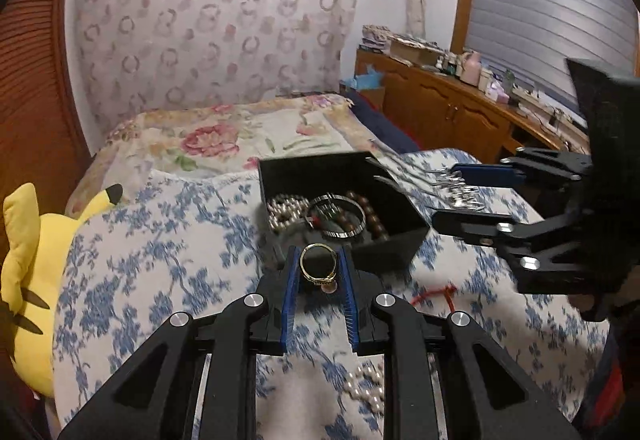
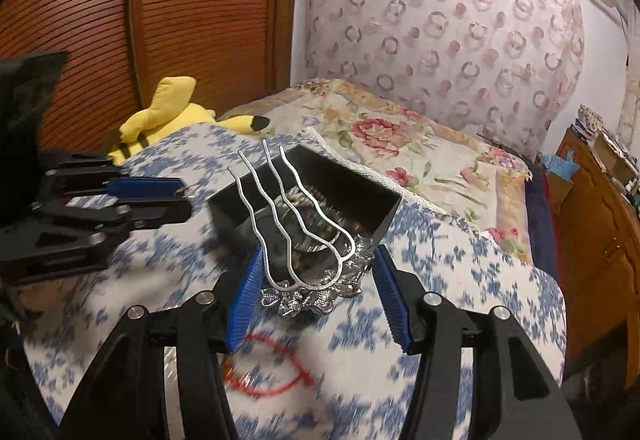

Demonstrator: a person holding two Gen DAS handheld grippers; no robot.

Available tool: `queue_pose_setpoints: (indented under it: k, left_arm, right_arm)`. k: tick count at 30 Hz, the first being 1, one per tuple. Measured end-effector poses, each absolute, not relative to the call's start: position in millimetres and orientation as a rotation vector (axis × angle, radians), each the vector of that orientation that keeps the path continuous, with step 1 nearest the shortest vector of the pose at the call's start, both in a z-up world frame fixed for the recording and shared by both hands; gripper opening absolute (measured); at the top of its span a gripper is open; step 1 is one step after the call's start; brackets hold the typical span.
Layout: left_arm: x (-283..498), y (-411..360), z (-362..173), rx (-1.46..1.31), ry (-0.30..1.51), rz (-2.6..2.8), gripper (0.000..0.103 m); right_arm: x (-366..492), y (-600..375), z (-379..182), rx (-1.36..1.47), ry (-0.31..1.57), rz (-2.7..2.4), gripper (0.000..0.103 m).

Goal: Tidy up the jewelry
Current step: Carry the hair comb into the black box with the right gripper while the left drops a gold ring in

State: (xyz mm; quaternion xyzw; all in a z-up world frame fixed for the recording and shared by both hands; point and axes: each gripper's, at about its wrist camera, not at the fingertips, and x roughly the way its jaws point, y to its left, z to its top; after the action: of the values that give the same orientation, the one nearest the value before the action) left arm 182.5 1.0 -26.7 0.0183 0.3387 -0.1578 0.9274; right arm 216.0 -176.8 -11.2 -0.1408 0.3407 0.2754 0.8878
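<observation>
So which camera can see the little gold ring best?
The left wrist view: the gold ring sits sharp and close, pinched in the left gripper. In the right wrist view that left gripper appears side-on at the edge, and the ring can't be made out.

A home bedroom: a bed (image 1: 168, 240) with floral covers, a plush toy (image 1: 36, 260), a louvred wardrobe (image 2: 120, 20), and a cluttered dresser (image 1: 460, 108).
</observation>
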Motion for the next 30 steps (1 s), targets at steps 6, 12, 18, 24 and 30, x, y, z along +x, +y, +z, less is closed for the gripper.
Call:
queue_pose_setpoints:
  k: [6, 12, 18, 24, 30]
  left_arm:
    - [197, 2, -20, 0.041, 0.678, -0.315, 0.018]
    - [212, 4, -23, 0.024, 0.693, -0.309, 0.018]
    - [223, 2, -25, 0.017, 0.704, -0.308, 0.018]
    - [231, -5, -26, 0.025, 0.708, -0.315, 0.018]
    - [238, -12, -25, 0.034, 0.710, -0.296, 0.029]
  right_arm:
    - [246, -166, -20, -0.245, 0.752, 0.582, 0.058]
    - [260, -162, -33, -0.209, 0.797, 0.569, 0.058]
    - [269, -173, -34, -0.128, 0.815, 0.568, 0.062]
    - [264, -191, -26, -0.098, 0.797, 0.560, 0.062]
    - [243, -205, -26, -0.119, 0.780, 0.549, 0.062]
